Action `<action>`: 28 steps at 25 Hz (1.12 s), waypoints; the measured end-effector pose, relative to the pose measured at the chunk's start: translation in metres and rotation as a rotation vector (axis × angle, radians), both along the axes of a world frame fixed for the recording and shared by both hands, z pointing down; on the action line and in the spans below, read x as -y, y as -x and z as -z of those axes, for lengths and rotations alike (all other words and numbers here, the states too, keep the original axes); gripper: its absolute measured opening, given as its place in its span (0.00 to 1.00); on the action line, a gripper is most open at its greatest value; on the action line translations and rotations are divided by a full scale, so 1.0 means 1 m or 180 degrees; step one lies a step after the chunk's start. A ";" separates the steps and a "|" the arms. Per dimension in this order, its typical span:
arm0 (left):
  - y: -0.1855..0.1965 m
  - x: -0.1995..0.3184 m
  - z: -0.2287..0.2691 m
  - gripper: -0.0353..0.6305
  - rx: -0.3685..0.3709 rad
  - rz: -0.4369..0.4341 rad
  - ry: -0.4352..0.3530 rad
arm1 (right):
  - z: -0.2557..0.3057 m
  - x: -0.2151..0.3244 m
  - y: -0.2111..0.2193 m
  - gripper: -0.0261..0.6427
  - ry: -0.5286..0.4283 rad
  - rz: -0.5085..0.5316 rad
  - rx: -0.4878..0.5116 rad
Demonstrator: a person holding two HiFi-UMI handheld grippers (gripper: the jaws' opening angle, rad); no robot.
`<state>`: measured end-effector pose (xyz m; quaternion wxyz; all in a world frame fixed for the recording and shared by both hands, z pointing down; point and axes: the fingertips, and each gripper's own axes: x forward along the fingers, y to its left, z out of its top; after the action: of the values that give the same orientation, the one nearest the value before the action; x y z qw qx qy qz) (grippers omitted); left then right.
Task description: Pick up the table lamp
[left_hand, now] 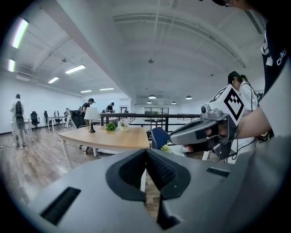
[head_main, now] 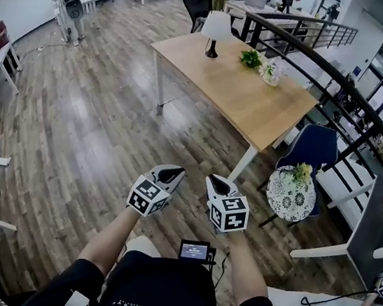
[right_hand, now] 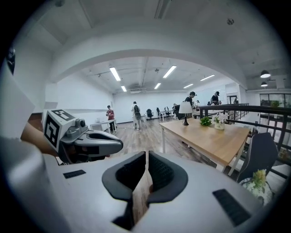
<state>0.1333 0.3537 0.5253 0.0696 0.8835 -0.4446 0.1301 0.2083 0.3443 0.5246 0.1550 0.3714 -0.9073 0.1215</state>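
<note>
The table lamp [head_main: 217, 28], with a white shade on a dark stem and base, stands at the far end of a long wooden table [head_main: 255, 105]. It is small in the left gripper view [left_hand: 92, 117] and in the right gripper view [right_hand: 185, 109]. Both grippers hover over the wood floor, well short of the table. My left gripper [head_main: 172, 174] has its jaws together with nothing between them [left_hand: 146, 153]. Beside it, my right gripper [head_main: 215, 182] is also shut and empty [right_hand: 147, 155]. Each gripper shows in the other's view: the right one [left_hand: 200, 129], the left one [right_hand: 91, 143].
A green plant [head_main: 251, 58] and a flower vase [head_main: 271, 72] sit on the table near the lamp. A blue chair [head_main: 312, 148] and a small round patterned table [head_main: 291, 195] stand at the right. A black railing [head_main: 318, 59] runs behind. People stand far off [head_main: 70, 1].
</note>
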 end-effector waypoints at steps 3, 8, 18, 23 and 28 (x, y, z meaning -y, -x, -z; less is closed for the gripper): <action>0.006 0.006 -0.014 0.08 0.0091 -0.0016 0.0094 | -0.008 0.012 0.004 0.10 0.0107 0.0014 0.0081; 0.022 0.036 -0.029 0.08 0.0114 0.0004 0.0164 | -0.022 0.041 0.015 0.10 0.0186 0.0044 0.0043; 0.074 0.164 -0.044 0.08 0.0189 -0.0145 0.0165 | -0.033 0.161 0.054 0.10 0.0198 -0.0153 -0.0176; 0.111 0.224 -0.044 0.08 0.0231 -0.0239 0.0159 | -0.026 0.228 0.083 0.10 0.0174 -0.0313 -0.0194; 0.156 0.263 -0.043 0.08 0.0254 -0.0319 0.0182 | -0.015 0.274 0.128 0.10 0.0167 -0.0369 -0.0201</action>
<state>-0.0230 0.0912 0.5680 0.0705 0.8964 -0.3983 0.1811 0.0802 0.0705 0.5394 0.1859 0.4228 -0.8755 0.1422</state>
